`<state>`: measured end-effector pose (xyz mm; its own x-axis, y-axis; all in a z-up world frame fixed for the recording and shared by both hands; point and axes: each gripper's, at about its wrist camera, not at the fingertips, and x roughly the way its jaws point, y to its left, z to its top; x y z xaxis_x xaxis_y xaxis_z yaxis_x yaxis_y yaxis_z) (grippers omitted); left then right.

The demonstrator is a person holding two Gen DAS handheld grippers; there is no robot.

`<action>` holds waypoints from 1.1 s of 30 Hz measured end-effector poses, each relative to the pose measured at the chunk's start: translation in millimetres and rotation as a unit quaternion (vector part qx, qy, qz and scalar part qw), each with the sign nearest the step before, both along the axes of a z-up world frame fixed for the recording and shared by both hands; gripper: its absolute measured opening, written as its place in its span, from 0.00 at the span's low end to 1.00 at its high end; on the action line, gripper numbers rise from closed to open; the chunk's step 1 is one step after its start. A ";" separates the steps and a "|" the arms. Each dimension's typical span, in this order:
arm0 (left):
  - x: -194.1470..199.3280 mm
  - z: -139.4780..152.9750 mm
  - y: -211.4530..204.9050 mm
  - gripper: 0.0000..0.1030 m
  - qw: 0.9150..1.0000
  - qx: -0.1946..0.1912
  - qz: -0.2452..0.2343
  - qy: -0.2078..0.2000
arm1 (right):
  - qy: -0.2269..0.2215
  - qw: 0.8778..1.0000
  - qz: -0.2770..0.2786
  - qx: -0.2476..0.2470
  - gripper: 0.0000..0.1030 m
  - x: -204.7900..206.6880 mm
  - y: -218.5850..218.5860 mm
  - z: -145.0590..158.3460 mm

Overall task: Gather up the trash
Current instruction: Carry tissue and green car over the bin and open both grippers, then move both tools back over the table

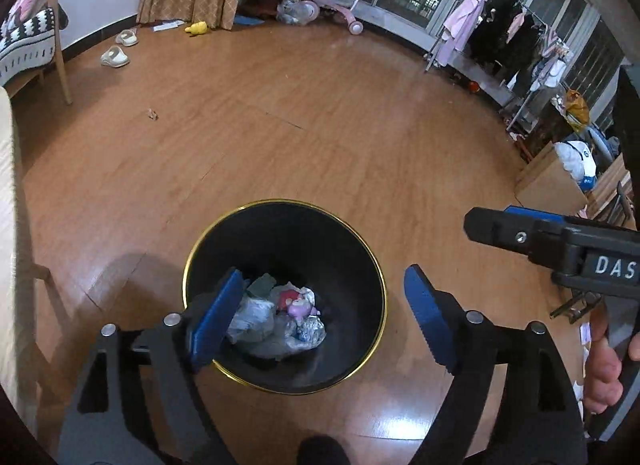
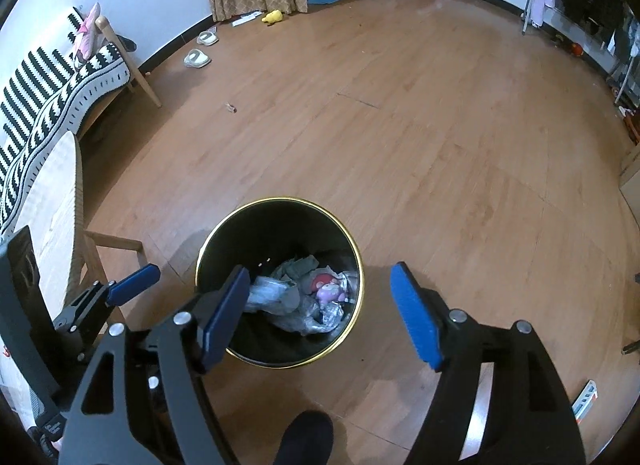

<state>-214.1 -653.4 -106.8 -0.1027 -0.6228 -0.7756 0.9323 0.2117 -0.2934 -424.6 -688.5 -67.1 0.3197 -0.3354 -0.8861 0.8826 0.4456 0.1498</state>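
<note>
A black trash bin with a gold rim (image 1: pixel 372 261) (image 2: pixel 352 249) stands on the wood floor, holding crumpled plastic and a pink wrapper (image 1: pixel 298 307) (image 2: pixel 328 293). My left gripper (image 1: pixel 324 317) is open and empty above the bin. My right gripper (image 2: pixel 320 313) is open and empty above the bin too; it also shows in the left wrist view (image 1: pixel 500 225) at the right. The left gripper's blue finger shows in the right wrist view (image 2: pixel 134 283). A small scrap (image 1: pixel 153 115) (image 2: pixel 231 107) lies on the floor farther off.
A wooden table (image 2: pixel 52 193) stands left of the bin, a striped sofa (image 2: pixel 60 77) behind it. Slippers (image 2: pixel 197 58) and a yellow toy (image 2: pixel 273 16) lie near the curtain. A clothes rack (image 1: pixel 500 37) and cardboard box (image 1: pixel 548 181) stand at the right. A small packet (image 2: pixel 586 397) lies at lower right.
</note>
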 end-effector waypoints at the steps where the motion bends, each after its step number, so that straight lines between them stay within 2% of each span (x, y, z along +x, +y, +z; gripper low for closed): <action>1: 2.3 3.7 2.6 0.78 1.000 -0.002 0.002 0.000 | -0.001 1.000 0.003 -0.002 0.69 2.4 1.7 1.5; 5: 13.3 27.1 24.5 0.82 1.000 -0.019 0.016 -0.005 | -0.012 1.000 0.016 -0.009 0.69 21.2 12.0 10.4; 9: 41.4 65.1 69.4 0.88 0.997 -0.044 0.046 -0.030 | -0.034 0.999 0.035 -0.018 0.69 53.8 25.2 23.6; 13: 83.8 99.6 123.9 0.90 0.991 -0.060 0.096 -0.064 | -0.058 0.994 0.084 -0.045 0.69 113.4 57.9 46.2; 16: 125.5 118.5 177.7 0.90 0.982 -0.058 0.156 -0.086 | -0.079 0.986 0.136 -0.050 0.69 168.9 94.8 57.9; 18: 154.7 127.6 220.4 0.90 0.973 -0.049 0.202 -0.104 | -0.083 0.980 0.174 -0.046 0.69 208.3 123.7 62.2; 21: 200.2 139.3 289.7 0.90 0.952 -0.034 0.277 -0.124 | -0.087 0.964 0.246 -0.046 0.69 273.1 177.8 70.6; 24: 242.0 146.0 361.0 0.90 0.928 -0.024 0.348 -0.129 | -0.098 0.939 0.326 -0.042 0.69 335.1 247.9 77.8; 27: 280.5 145.3 432.8 0.90 0.899 -0.010 0.420 -0.126 | -0.105 0.918 0.380 -0.035 0.69 376.0 301.8 80.2; 28: 295.4 141.5 461.8 0.90 0.886 0.001 0.447 -0.124 | -0.106 0.907 0.405 -0.032 0.69 393.5 327.0 79.0; 33: 349.4 114.8 549.7 0.90 0.845 0.049 0.519 -0.118 | -0.101 0.874 0.475 -0.024 0.69 447.8 403.1 74.6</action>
<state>135.4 -103.7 8.0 0.6248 -0.2140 -0.7509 0.2591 0.9640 -0.0592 23.1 -285.4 7.5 0.6227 0.1301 -0.7716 0.0694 0.9730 0.2200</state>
